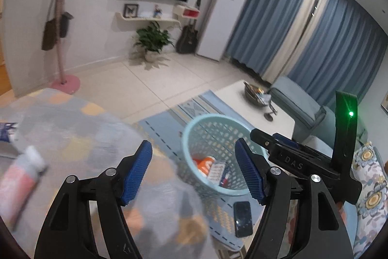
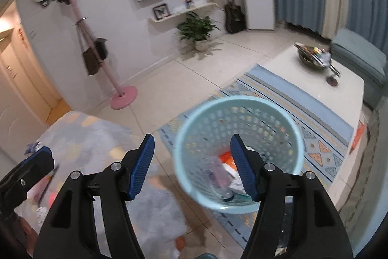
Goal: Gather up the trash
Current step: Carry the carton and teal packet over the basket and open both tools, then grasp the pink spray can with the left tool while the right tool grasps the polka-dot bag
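A light blue perforated trash basket [image 1: 194,128] stands on the patterned rug; it also shows in the right wrist view [image 2: 242,103]. Inside lie an orange wrapper [image 1: 206,163], a blister pack [image 1: 217,171] and, in the right wrist view, a clear plastic bottle [image 2: 220,176]. My left gripper [image 1: 194,170] is open and empty, above the grey quilt's edge, left of the basket. My right gripper [image 2: 192,166] is open and empty, above the basket's near rim; it shows in the left wrist view [image 1: 291,157]. A pink and white tube [image 1: 21,176] lies on the quilt at left.
A black phone [image 1: 243,219] lies on the rug near the basket. A white coffee table [image 2: 315,79] holds a bowl of items [image 2: 312,56]. A pink coat stand [image 2: 121,94], a potted plant [image 2: 196,28], a guitar and a blue sofa [image 1: 298,101] stand around.
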A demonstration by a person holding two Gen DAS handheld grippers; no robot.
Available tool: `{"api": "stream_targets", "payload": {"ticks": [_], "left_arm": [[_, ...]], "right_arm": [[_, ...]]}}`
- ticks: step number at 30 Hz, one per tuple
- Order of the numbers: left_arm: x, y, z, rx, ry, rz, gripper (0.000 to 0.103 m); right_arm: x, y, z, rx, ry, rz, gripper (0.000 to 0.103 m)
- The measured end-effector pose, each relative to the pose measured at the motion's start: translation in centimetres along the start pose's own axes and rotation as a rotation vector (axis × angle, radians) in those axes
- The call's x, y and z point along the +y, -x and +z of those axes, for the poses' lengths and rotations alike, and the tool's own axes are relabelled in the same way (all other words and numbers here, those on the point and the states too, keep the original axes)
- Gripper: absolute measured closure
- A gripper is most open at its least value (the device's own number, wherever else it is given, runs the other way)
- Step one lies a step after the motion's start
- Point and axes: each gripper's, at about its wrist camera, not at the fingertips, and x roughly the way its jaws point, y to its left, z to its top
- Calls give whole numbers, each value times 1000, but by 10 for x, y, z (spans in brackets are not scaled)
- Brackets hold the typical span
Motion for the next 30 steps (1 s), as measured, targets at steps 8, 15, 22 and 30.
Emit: {"api": "stream_targets", "payload": {"ticks": [8,15,22,30], "left_arm": [[61,69,-1,-98,80,82,24],[119,114,-12,-119,136,188,21],[180,134,-27,-88,222,267,21],[222,121,-48,38,223,266,17]], "right_arm": [[80,19,-18,-4,98,153,42],[156,26,-62,46,227,297,47],[200,24,-102,118,345,382,57],[214,12,-131,223,391,440,57]]}}
